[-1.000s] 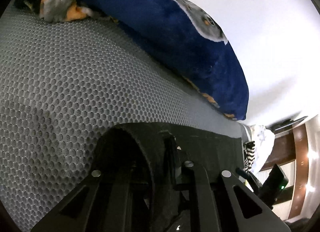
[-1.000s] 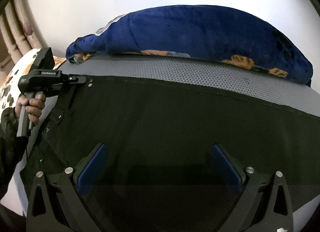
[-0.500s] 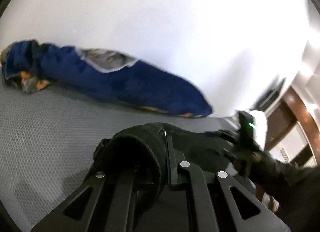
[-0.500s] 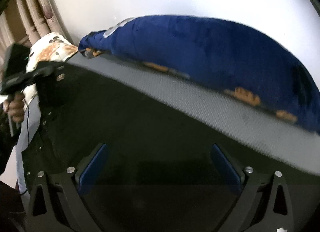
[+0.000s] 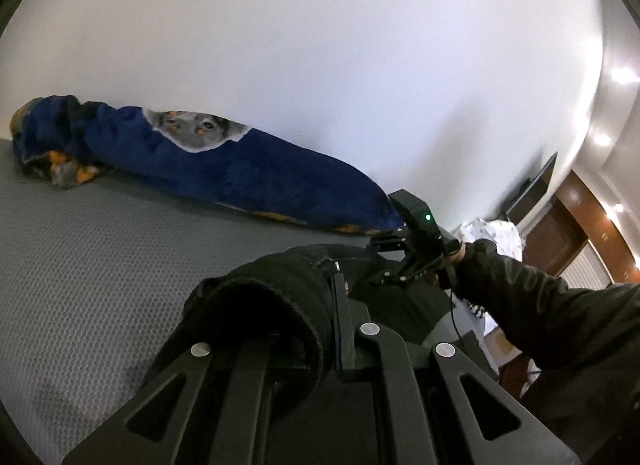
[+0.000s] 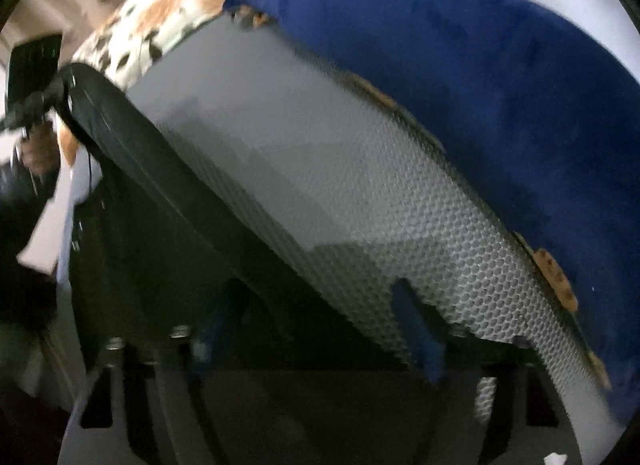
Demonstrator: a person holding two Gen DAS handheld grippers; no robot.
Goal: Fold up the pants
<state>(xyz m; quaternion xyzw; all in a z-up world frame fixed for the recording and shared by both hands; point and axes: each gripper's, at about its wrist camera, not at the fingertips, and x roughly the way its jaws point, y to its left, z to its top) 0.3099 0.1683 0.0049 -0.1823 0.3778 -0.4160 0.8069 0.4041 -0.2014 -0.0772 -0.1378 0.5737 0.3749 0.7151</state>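
Pants (image 5: pixel 280 297) bunch between clenched left gripper (image 5: pixel 320 329) fingers; right gripper (image 6: pixel 320 329) fingers spread, fabric between.

The left gripper (image 5: pixel 304 329) has its two fingers squeezed together on black cloth. The right gripper (image 5: pixel 390 261) is seen from the left wrist camera, held by the right hand (image 5: pixel 456 265) with a dark sleeve on the arm. In its own blurry view, its fingers (image 6: pixel 416 329) stand wide apart.
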